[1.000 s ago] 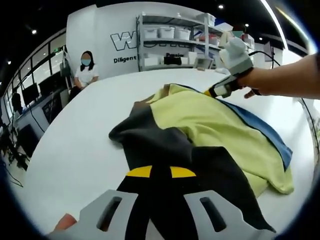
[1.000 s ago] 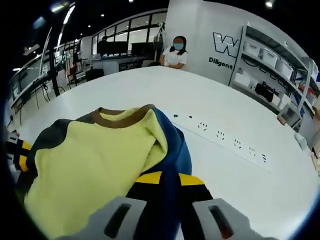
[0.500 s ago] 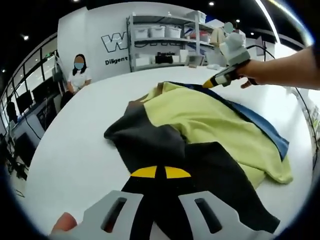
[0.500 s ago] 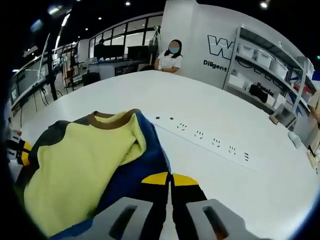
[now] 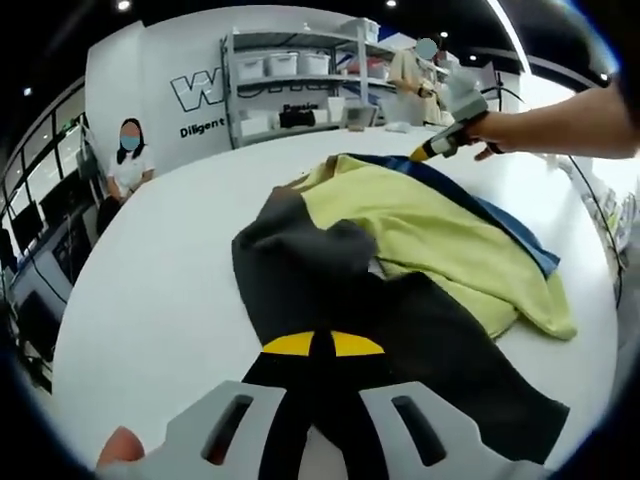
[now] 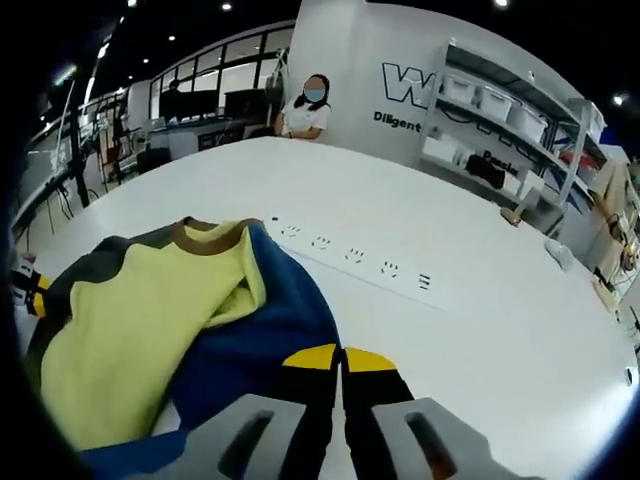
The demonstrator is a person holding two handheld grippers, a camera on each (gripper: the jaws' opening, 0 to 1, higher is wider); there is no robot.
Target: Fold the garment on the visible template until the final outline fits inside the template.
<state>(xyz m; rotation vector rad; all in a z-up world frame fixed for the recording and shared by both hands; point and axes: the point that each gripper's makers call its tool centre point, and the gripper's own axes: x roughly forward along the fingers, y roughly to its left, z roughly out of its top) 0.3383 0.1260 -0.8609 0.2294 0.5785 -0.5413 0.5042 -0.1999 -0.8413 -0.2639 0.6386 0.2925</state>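
Note:
A garment lies rumpled on the white table point(image 5: 140, 300). It has a yellow-green body point(image 5: 440, 230), a dark grey sleeve point(image 5: 300, 280) and a blue part point(image 5: 500, 215). My left gripper point(image 5: 322, 345) is shut on the dark grey sleeve at the near end. My right gripper point(image 5: 422, 153), held by a hand, is at the far side on the blue edge. In the right gripper view the yellow-green body point(image 6: 130, 330), brown collar point(image 6: 205, 235) and blue part point(image 6: 260, 335) spread leftward from my right gripper point(image 6: 340, 358), which is shut on the blue cloth. My left gripper point(image 6: 28, 290) peeks in at the far left.
A row of small dark marks point(image 6: 350, 255) runs across the table point(image 6: 480, 330) beyond the garment. A masked person point(image 5: 128, 160) sits at the far edge. Metal shelves point(image 5: 290, 85) with bins stand behind, with another person point(image 5: 415, 70) beside them.
The right gripper has drawn the blue part out from the body, so more blue cloth lies spread. Both grippers keep their hold; both views have shifted with the hands.

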